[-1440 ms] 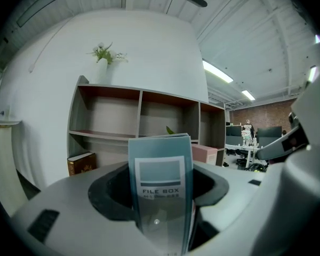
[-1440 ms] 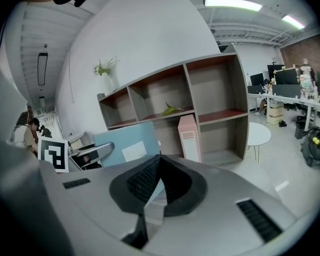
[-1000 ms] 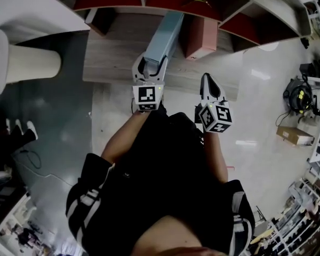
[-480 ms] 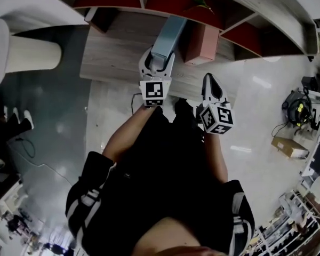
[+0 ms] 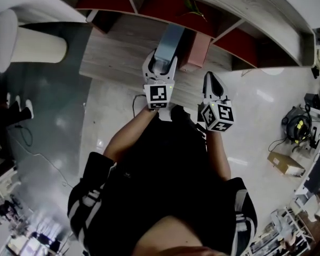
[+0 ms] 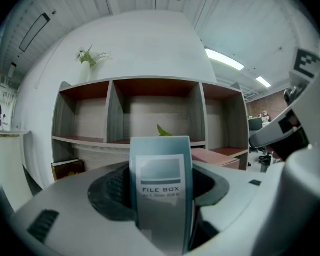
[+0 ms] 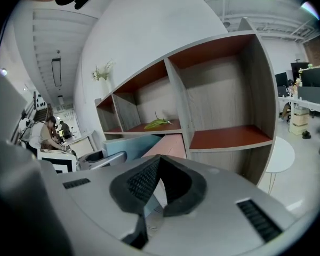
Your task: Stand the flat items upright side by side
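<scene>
My left gripper [image 5: 160,64] is shut on the short end of a light-blue file box [image 5: 169,40], which reaches out over the low wooden ledge [image 5: 114,49] toward the shelf. In the left gripper view its labelled spine [image 6: 161,188] stands upright between the jaws. A pink file box [image 5: 198,49] lies flat on the ledge just right of the blue one, also seen as the pink box [image 7: 162,147]. My right gripper [image 5: 209,79] hangs shut and empty to the right, short of the ledge, beside the blue box [image 7: 129,144].
A shelf unit with red-floored compartments [image 5: 165,1] stands behind the ledge, with a green sprig [image 7: 157,123] in the middle one. A dark book [image 6: 66,168] lies at the ledge's left end. A white round table [image 7: 280,156] stands at the right. Office clutter [image 5: 298,124] lines the floor's right side.
My left gripper has carried the blue file box forward and slightly right, toward the shelf, and the box looks shorter from above. The right gripper has barely moved.
</scene>
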Action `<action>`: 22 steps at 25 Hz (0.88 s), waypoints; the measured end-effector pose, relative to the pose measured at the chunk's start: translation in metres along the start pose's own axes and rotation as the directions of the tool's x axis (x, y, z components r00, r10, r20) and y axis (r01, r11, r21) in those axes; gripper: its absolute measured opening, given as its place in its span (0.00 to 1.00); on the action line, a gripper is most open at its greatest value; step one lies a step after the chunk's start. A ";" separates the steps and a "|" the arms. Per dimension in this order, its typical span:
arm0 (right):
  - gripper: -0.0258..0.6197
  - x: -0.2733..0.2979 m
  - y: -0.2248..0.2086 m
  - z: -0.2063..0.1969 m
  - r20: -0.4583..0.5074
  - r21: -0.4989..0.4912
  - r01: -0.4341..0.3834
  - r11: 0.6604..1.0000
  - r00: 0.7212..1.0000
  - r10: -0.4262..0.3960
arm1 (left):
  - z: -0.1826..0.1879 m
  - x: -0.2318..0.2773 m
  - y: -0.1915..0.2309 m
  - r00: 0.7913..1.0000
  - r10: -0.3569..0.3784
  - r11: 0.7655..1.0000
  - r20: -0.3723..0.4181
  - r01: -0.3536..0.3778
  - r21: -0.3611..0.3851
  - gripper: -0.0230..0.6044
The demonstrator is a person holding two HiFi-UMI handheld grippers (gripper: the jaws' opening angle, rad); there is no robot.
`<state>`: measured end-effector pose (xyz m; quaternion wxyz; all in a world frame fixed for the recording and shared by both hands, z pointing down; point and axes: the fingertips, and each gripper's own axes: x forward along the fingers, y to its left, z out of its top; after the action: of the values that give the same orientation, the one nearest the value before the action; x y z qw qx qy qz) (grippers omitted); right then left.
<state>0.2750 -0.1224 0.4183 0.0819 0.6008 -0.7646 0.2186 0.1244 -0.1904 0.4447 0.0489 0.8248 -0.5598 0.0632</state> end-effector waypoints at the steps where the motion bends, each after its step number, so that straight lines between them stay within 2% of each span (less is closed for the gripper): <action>1: 0.08 0.001 -0.004 0.000 -0.001 0.001 -0.004 1.000 1.000 0.004 | 0.000 0.000 -0.003 1.000 -0.001 1.000 0.006 0.001 0.002 0.49; 7: 0.08 0.005 -0.019 0.001 -0.004 0.004 -0.029 1.000 1.000 0.029 | -0.009 -0.005 -0.023 0.997 -0.069 0.997 0.016 0.070 -0.013 0.49; 15: 0.08 0.006 -0.033 0.002 -0.006 0.005 -0.024 1.000 1.000 0.024 | -0.007 0.009 -0.036 0.998 -0.045 0.999 0.043 0.046 -0.013 0.49; 22: 0.08 0.004 -0.034 0.000 -0.008 0.012 -0.016 1.000 1.000 0.016 | -0.037 0.027 -0.031 0.998 -0.061 0.995 -0.031 0.059 -0.082 0.50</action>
<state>0.3063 -0.1326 0.4278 0.0797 0.5944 -0.7676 0.2262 0.1612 -0.1979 0.4850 0.0935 0.8374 -0.5359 0.0529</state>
